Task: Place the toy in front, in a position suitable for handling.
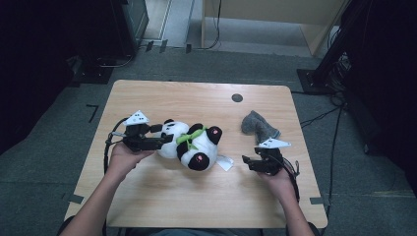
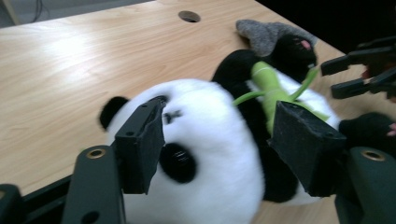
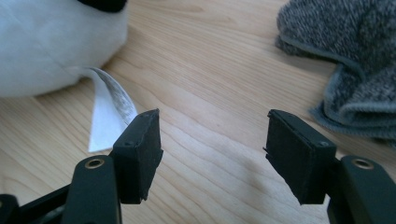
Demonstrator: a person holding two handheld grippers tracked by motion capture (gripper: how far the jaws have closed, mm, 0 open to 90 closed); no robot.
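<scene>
On the table [image 1: 147, 196], both tools gape: left [image 1: 166, 133] straddling the panda [image 1: 192, 146], right [image 1: 247, 161] empty.

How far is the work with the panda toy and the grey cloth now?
Done: the panda toy lies on its back on the table. In hand: the left gripper stands open around its head; the right gripper is open over bare wood. Left: the grey cloth lies untouched, apart from the toy.

Black left gripper [image 1: 164, 133], black right gripper [image 1: 244, 160], grey triangular plates, brass rivets, trailing cables
</scene>
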